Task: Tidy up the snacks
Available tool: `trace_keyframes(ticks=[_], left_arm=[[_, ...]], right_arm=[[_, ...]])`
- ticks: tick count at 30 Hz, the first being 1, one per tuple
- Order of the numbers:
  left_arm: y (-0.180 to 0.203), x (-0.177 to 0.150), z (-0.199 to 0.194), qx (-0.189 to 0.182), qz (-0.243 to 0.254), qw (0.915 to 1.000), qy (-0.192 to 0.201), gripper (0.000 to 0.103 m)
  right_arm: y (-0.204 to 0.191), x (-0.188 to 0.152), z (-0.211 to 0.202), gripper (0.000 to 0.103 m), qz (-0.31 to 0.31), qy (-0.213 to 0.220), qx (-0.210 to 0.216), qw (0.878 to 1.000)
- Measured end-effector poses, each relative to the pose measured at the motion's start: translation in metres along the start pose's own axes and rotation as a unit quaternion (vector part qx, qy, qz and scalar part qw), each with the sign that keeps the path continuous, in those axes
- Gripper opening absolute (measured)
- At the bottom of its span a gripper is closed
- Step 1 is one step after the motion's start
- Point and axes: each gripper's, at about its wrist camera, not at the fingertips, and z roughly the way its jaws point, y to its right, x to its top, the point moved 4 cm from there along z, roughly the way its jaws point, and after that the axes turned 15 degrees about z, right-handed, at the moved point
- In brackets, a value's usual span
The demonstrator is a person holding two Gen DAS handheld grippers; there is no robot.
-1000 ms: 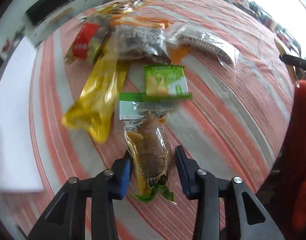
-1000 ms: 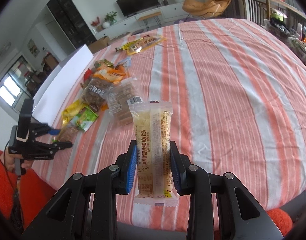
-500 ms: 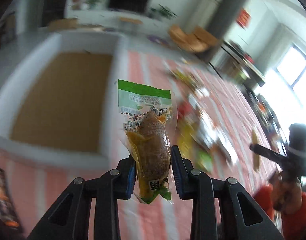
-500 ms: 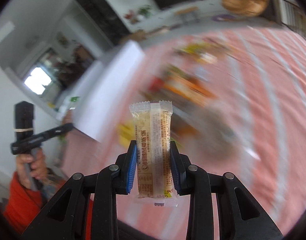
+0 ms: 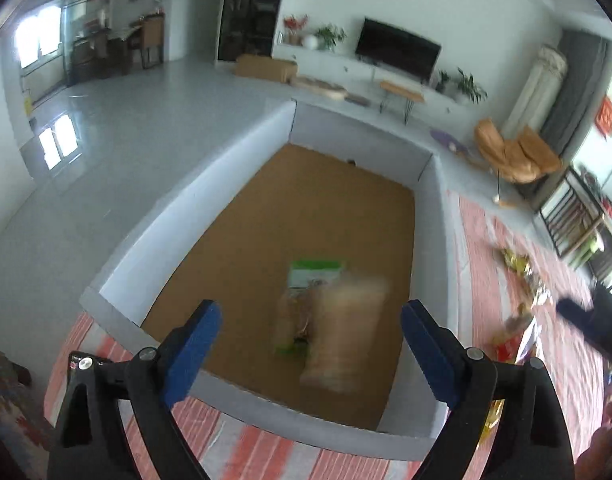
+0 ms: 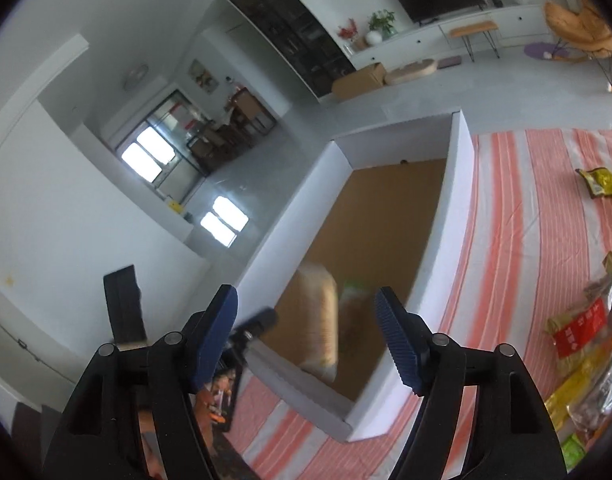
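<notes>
**Jaws spread over the box, two snacks loose inside**

The jaws of both grippers stand wide apart and have just been opening; nothing is pinched between them. The left gripper (image 5: 308,344) points down into a white-walled box (image 5: 194,196) with a brown floor. Seen through its gap, a green-topped packet (image 5: 302,280) lies on the box floor near the right wall, and a pale bar (image 5: 346,328) shows as a blur partly over it, clear of the blue pads; whether the bar rests on the floor cannot be told.

The right gripper (image 6: 306,336) looks at the same box (image 6: 446,240) from its near corner. The bar (image 6: 318,320) is smeared between the open jaws without touching either, with the green-topped packet (image 6: 356,300) just beside it. Part of the left gripper (image 6: 254,326) reaches in at the box's left wall.

The box sits on a bench under a red-and-white striped cloth (image 6: 518,240). More snacks (image 6: 582,344) lie in a pile on the cloth to the right of the box, well apart from it.
</notes>
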Motion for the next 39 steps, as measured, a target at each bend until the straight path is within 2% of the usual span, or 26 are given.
trace_keyframes(ticks=[3,6,8,10,13,16,18,21,24,28,29,31,33,35,36,37,38,39], left_arm=[[0.032,-0.002,0.002,0.018,0.060,0.9977,0.028,0.091],[0.081,-0.011,0.010,0.047,0.152,0.9855,0.059,0.091],[0.108,-0.012,0.022,0.041,0.187,0.9792,0.066,0.091],[0.122,-0.010,0.029,0.028,0.197,0.9780,0.062,0.091],[0.137,-0.013,0.059,0.015,0.186,0.9822,0.022,0.091],[0.149,-0.014,0.066,0.018,0.195,0.9805,0.011,0.091],[0.152,-0.015,0.062,0.014,0.197,0.9802,0.014,0.091],[0.158,-0.024,0.052,0.006,0.190,0.9816,0.012,0.091],[0.160,-0.035,0.044,0.009,0.193,0.9811,0.012,0.091],[0.172,-0.049,0.035,0.021,0.228,0.9732,0.015,0.091],[0.174,-0.049,0.030,0.033,0.234,0.9714,0.024,0.091],[0.181,-0.044,0.001,0.063,0.234,0.9667,0.082,0.091],[0.187,-0.041,-0.032,0.071,0.226,0.9622,0.135,0.091],[0.199,-0.043,-0.067,0.051,0.209,0.9606,0.176,0.103],[0.203,-0.047,-0.080,0.036,0.200,0.9610,0.187,0.103],[0.208,-0.053,-0.092,0.015,0.190,0.9625,0.193,0.103],[0.218,-0.064,-0.100,-0.015,0.184,0.9651,0.185,0.103],[0.224,-0.071,-0.102,-0.028,0.184,0.9667,0.176,0.103]], right_arm=[[0.032,-0.021,-0.020,0.075,-0.062,0.013,-0.061,0.996],[0.091,-0.051,-0.048,0.074,-0.129,0.017,-0.155,0.979],[0.150,-0.066,-0.084,0.074,-0.136,0.023,-0.217,0.966],[0.204,-0.076,-0.124,0.074,-0.115,0.034,-0.265,0.957],[0.287,-0.082,-0.189,0.074,-0.042,0.053,-0.338,0.939],[0.346,-0.088,-0.251,0.074,0.038,0.093,-0.372,0.923],[0.371,-0.090,-0.278,0.074,0.066,0.114,-0.387,0.913],[0.391,-0.094,-0.294,0.074,0.087,0.128,-0.392,0.907],[0.395,-0.094,-0.298,0.074,0.099,0.136,-0.383,0.908],[0.397,-0.090,-0.285,0.074,0.102,0.140,-0.373,0.911],[0.397,-0.087,-0.280,0.074,0.101,0.138,-0.375,0.911],[0.391,-0.095,-0.281,0.075,0.091,0.140,-0.388,0.906],[0.392,-0.095,-0.280,0.075,0.087,0.142,-0.396,0.903],[0.393,-0.094,-0.278,0.078,0.082,0.143,-0.402,0.901],[0.393,-0.094,-0.277,0.078,0.078,0.142,-0.405,0.900],[0.393,-0.094,-0.276,0.079,0.071,0.141,-0.410,0.898],[0.393,-0.095,-0.274,0.079,0.063,0.141,-0.417,0.896],[0.392,-0.096,-0.272,0.080,0.055,0.140,-0.424,0.893]])
